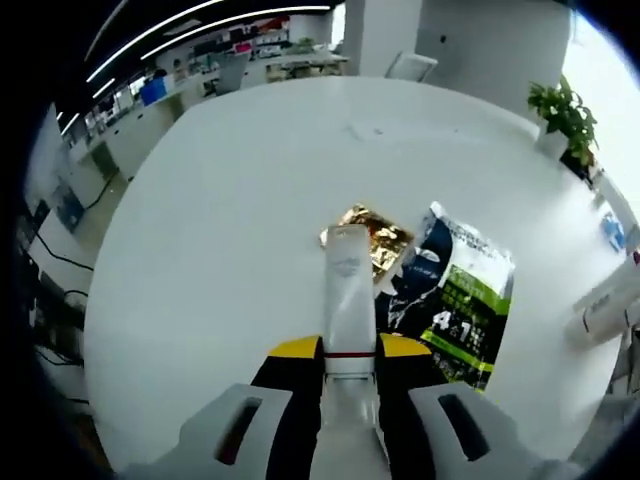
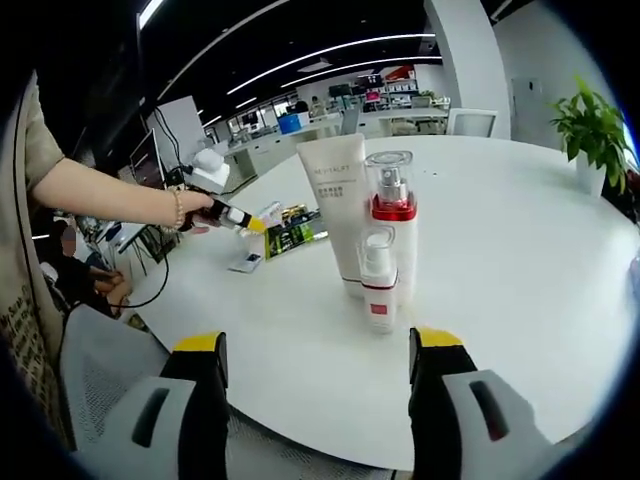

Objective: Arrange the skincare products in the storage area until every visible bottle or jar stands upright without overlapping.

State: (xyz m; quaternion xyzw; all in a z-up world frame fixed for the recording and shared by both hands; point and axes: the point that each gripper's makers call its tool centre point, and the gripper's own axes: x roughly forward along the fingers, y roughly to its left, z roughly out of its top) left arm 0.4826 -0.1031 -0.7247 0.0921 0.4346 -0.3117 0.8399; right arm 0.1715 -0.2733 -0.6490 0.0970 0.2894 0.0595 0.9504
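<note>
Readable markings:
- Pouch [image 1: 452, 300], dark with green panel, lying on white table [image 1: 230, 230]: large white "4" and "1" with a small sign between them; smaller print too fine to read.
- White tube [image 2: 338, 205], standing: one line of grey lettering near the top, illegible.
- Tube [image 1: 349, 300] between left jaws: faint print, illegible.

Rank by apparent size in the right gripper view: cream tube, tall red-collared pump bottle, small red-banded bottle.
1. Cream tube and tall pump bottle: close in height, the tube wider; the tube stands farther back, so I won't split them.
2. Small bottle: clearly smallest, though nearest.
</note>
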